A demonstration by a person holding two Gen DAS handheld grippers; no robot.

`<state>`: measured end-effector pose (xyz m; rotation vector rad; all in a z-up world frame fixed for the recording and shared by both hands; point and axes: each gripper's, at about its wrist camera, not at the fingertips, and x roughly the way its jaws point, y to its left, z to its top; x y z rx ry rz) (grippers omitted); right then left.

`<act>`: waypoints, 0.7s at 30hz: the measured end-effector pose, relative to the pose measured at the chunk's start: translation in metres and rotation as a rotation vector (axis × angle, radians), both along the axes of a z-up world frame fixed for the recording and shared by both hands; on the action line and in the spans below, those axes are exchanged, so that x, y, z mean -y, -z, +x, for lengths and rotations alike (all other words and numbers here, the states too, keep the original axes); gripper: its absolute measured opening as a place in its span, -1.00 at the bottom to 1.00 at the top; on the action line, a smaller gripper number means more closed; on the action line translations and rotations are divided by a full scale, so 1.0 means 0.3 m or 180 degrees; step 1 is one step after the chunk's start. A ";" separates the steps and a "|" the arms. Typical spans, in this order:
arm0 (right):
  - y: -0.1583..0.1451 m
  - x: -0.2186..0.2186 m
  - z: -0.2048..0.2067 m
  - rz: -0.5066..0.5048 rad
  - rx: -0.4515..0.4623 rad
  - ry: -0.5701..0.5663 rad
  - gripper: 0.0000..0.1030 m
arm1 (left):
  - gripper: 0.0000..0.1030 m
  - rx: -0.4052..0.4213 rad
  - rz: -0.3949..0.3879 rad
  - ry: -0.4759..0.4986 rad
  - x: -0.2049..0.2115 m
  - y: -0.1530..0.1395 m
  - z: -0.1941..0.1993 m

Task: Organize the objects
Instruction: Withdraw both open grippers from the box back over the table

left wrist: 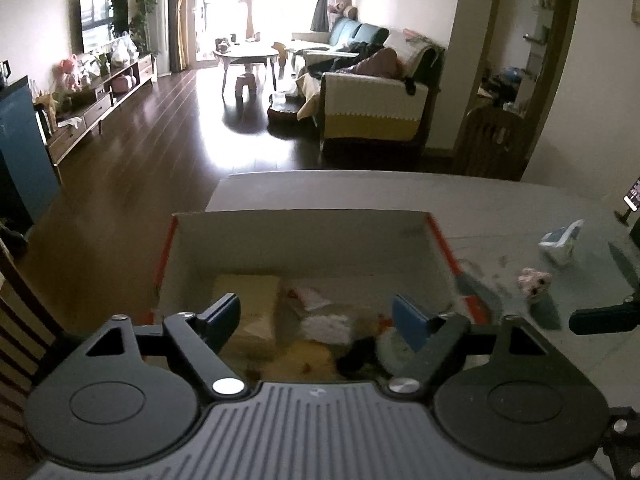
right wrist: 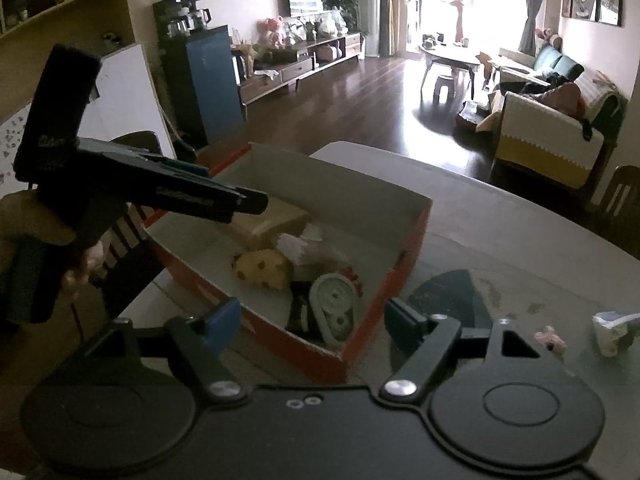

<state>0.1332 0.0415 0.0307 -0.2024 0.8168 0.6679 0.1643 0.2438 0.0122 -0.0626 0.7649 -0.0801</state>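
Note:
An open red cardboard box (left wrist: 304,236) (right wrist: 360,204) with a white inside sits on the grey table (left wrist: 500,204) (right wrist: 520,248). It holds a tan block (left wrist: 248,304) (right wrist: 272,220), a yellow spotted plush (right wrist: 264,268), a pale green roundish item (right wrist: 334,304), white wrappers and a dark item. My left gripper (left wrist: 318,316) hangs open over the box, nothing between its fingers; in the right wrist view its body (right wrist: 160,184) sits above the box's left side. My right gripper (right wrist: 310,320) stands open at the box's near corner, empty. A small pink toy (left wrist: 534,282) (right wrist: 550,340) and a white pouch (left wrist: 562,242) (right wrist: 614,328) lie on the table right of the box.
A dark flat patch (right wrist: 448,296) lies on the table beside the box. A phone on a stand (left wrist: 632,200) is at the table's right edge. Wooden chairs (right wrist: 132,240) (left wrist: 496,140) flank the table. Beyond are dark floor, a sofa (left wrist: 376,108) and a TV unit.

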 end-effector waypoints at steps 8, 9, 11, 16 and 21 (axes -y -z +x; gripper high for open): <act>-0.015 0.196 -0.019 0.0145 -0.0069 0.0035 0.58 | 0.63 0.0027 -0.0126 0.0027 0.176 -0.015 -0.094; -0.016 0.216 -0.020 0.0146 -0.0067 0.0047 0.58 | 0.63 0.0023 -0.0138 0.0039 0.202 -0.014 -0.104; -0.014 0.261 -0.021 0.0131 -0.0047 0.0090 0.59 | 0.64 0.0002 -0.0170 0.0059 0.254 -0.005 -0.122; -0.010 0.360 -0.016 0.0106 -0.0024 0.0138 0.59 | 0.68 -0.0068 -0.0196 0.0117 0.377 0.032 -0.137; 0.006 0.476 -0.010 0.0059 0.0013 0.0221 0.59 | 0.72 -0.0124 -0.0209 0.0148 0.497 0.072 -0.135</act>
